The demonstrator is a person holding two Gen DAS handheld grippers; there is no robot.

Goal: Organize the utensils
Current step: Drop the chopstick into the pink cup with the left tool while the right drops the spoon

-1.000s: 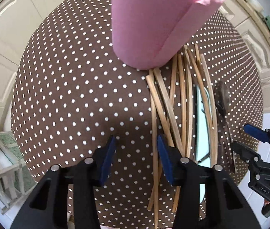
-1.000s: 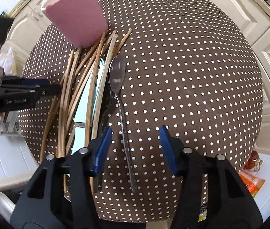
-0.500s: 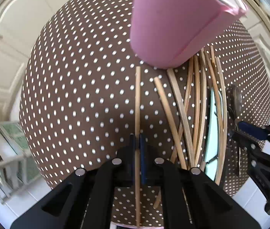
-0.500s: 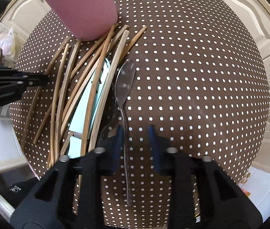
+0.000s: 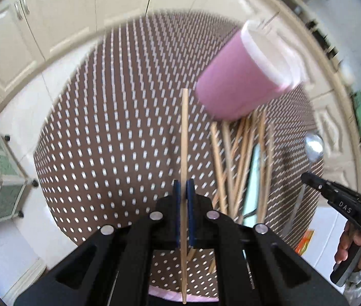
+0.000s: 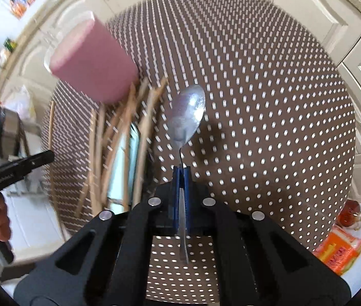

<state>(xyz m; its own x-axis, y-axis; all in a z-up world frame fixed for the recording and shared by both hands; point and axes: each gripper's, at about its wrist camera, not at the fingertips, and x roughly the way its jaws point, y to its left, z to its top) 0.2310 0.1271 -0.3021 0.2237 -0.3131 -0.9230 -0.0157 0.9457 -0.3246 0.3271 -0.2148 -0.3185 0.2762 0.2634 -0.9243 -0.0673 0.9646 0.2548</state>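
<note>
while both views blur with motion, the left gripper sits at bottom centre of its frame, its blue pads clenched on a single wooden chopstick. that stick runs straight up the middle of the frame between the fingers, its far end just beside the pink cup at upper right, its near end sticking out below the gripper body. right of centre, the other chopsticks lie fanned on the brown polka-dot tablecloth, their tops at the base of the cup, with a pale blue flat piece among them.

seen from the right wrist camera, the right gripper is pinched on the handle of a metal spoon; the bowl stands above the fingertips at frame centre, clear of the cloth, the handle tip poking out below the pads. both grippers point steeply down at the table. a hand grips the right tool's handle at lower right of the left view.
</note>
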